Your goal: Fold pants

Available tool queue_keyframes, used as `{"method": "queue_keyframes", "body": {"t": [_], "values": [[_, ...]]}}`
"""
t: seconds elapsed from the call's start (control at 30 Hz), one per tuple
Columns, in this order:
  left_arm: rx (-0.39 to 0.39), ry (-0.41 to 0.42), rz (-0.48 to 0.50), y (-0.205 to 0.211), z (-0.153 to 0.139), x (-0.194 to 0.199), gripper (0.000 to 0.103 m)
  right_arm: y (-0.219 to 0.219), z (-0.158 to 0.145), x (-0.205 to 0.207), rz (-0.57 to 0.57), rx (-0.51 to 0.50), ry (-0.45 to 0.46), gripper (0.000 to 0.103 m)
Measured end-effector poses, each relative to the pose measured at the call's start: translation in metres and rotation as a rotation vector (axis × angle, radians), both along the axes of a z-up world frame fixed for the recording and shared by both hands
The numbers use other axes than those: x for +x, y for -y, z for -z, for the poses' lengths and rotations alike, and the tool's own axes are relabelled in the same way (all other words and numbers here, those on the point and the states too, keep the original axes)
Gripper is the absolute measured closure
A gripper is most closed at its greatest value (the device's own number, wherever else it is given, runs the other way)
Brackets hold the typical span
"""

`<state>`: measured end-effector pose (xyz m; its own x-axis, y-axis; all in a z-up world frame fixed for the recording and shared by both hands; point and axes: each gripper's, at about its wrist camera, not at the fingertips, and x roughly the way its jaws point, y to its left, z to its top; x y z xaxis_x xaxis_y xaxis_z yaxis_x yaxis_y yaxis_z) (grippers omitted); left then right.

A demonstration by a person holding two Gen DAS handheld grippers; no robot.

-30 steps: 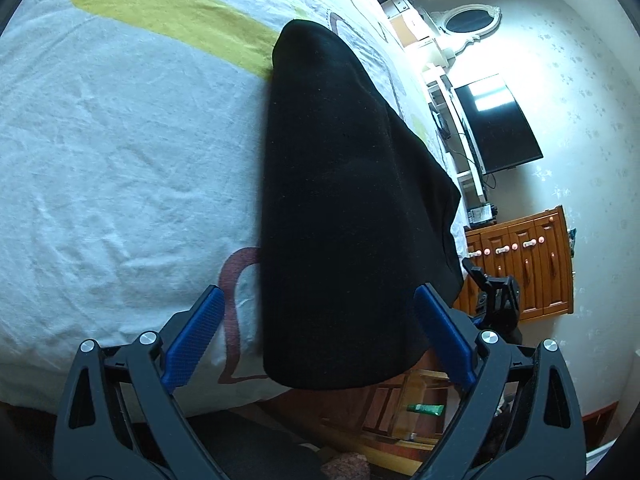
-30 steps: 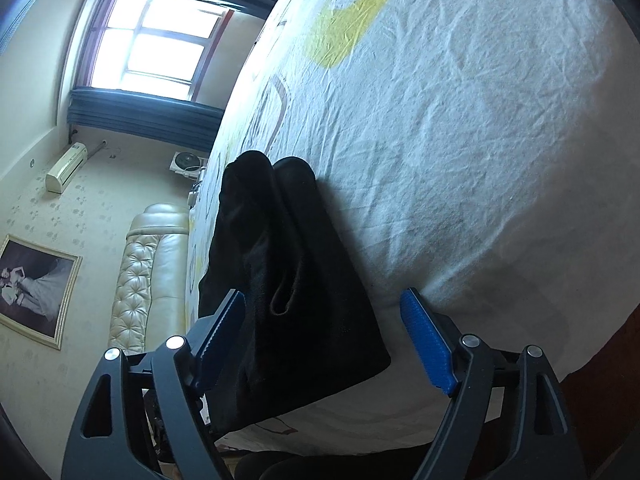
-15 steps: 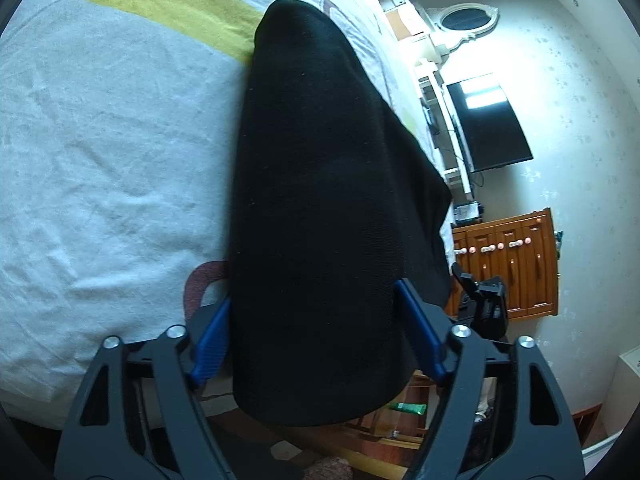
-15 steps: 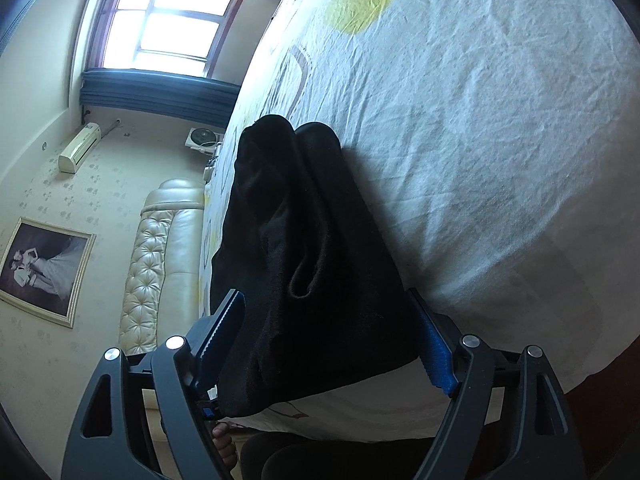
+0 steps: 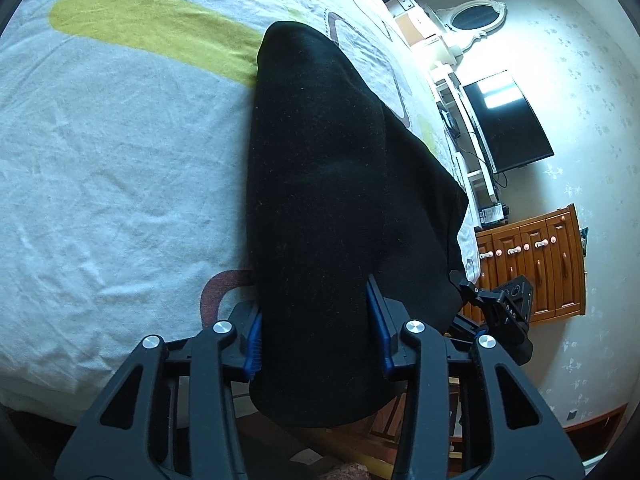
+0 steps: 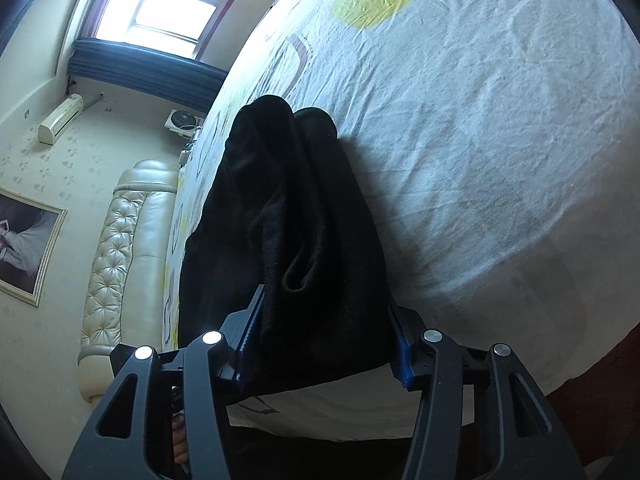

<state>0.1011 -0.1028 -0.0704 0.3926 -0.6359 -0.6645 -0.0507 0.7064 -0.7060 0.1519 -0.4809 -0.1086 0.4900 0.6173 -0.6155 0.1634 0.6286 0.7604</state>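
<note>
The left gripper [image 5: 316, 330], at the lower centre of its frame, is closing, black fabric between its blue pads. The right gripper [image 6: 324, 344], likewise low and central, is closing too.

A home bedroom: a bed [image 5: 100, 160] with printed sheet, padded cream headboard [image 6: 120, 240], wall television [image 5: 508, 120], wooden cabinet [image 5: 536, 264], framed photograph [image 6: 24, 240], curtained window [image 6: 160, 4]

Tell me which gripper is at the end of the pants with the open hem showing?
The right gripper, jaws closing around the pants: an open hem shows just ahead. The left gripper, also closing, has only smooth fabric.
</note>
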Motion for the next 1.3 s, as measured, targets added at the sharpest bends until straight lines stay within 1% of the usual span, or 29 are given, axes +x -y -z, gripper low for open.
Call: {"method": "queue_keyframes", "body": {"t": [0.07, 0.13, 0.33, 0.67, 0.83, 0.9, 0.93, 0.97, 1.0, 1.07, 1.13, 1.2, 1.27, 1.3], "values": [[0.005, 0.007, -0.001, -0.004, -0.003, 0.0, 0.065, -0.01, -0.002, 0.005, -0.008, -0.004, 0.004, 0.05], [0.025, 0.017, -0.006, -0.007, -0.005, 0.001, 0.065, -0.017, -0.002, 0.008, -0.021, 0.004, 0.003, 0.05], [0.048, 0.02, -0.036, -0.029, -0.003, -0.006, 0.066, -0.047, -0.003, 0.016, -0.073, 0.012, 0.006, 0.05], [0.101, 0.014, -0.094, -0.078, -0.009, -0.027, 0.066, -0.116, 0.002, 0.032, -0.214, 0.045, -0.007, 0.05], [0.114, 0.013, -0.129, -0.1, -0.009, -0.038, 0.066, -0.148, 0.003, 0.037, -0.289, 0.032, -0.008, 0.05], [0.094, 0.013, -0.116, -0.104, -0.007, -0.037, 0.064, -0.152, 0.003, 0.037, -0.304, 0.004, -0.003, 0.05], [0.078, 0.012, -0.112, -0.105, -0.004, -0.037, 0.061, -0.151, 0.003, 0.037, -0.307, 0.01, -0.003, 0.048], [0.065, 0.011, -0.109, -0.107, -0.002, -0.037, 0.055, -0.148, 0.004, 0.037, -0.303, 0.027, -0.006, 0.047], [0.053, 0.01, -0.107, -0.11, -0.001, -0.038, 0.053, -0.145, 0.004, 0.036, -0.295, 0.048, -0.011, 0.046], [0.027, 0.013, -0.104, -0.116, 0.0, -0.041, 0.038, -0.142, 0.002, 0.036, -0.29, 0.08, -0.011, 0.039], [0.001, 0.039, -0.107, -0.124, -0.007, -0.044, 0.031, -0.136, -0.002, 0.034, -0.291, 0.073, 0.014, 0.033], [-0.007, 0.079, -0.113, -0.133, -0.016, -0.044, 0.029, -0.127, -0.005, 0.035, -0.279, 0.048, 0.036, 0.031], [-0.028, 0.101, -0.115, -0.14, -0.02, -0.038, 0.023, -0.123, -0.002, 0.041, -0.264, 0.07, 0.03, 0.03], [-0.048, 0.105, -0.109, -0.14, -0.02, -0.034, 0.023, -0.122, 0.0, 0.045, -0.257, 0.092, 0.025, 0.029]]}}
